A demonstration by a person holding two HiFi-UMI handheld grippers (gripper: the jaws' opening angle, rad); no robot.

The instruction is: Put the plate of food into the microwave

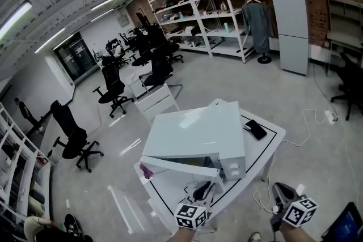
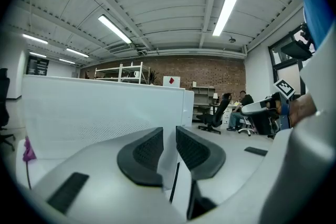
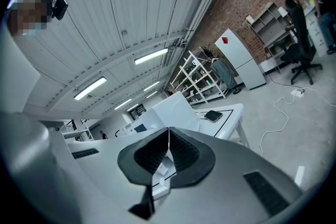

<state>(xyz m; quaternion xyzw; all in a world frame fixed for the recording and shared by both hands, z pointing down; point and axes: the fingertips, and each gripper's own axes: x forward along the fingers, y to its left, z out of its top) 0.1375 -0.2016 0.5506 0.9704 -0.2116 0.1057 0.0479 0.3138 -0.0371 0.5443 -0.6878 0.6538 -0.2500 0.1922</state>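
Head view, from the left: a small purple thing (image 1: 146, 172) lies at the table's (image 1: 258, 150) near corner, beside the microwave (image 1: 198, 133), whose door (image 1: 180, 166) hangs ajar, so the opening step looks done. The left gripper (image 2: 169, 138) sits low before that door, its claw slightly spread with nothing between the pads. No plate of food can be made out on the table or in either claw, and the gap behind the door is too dark to tell what is inside. Further right, a black phone (image 1: 256, 129) rests on the tabletop. The right gripper (image 3: 168, 139) is off the table's right edge, claw pressed together and empty. By my judgement, closing the door or fetching the plate remains
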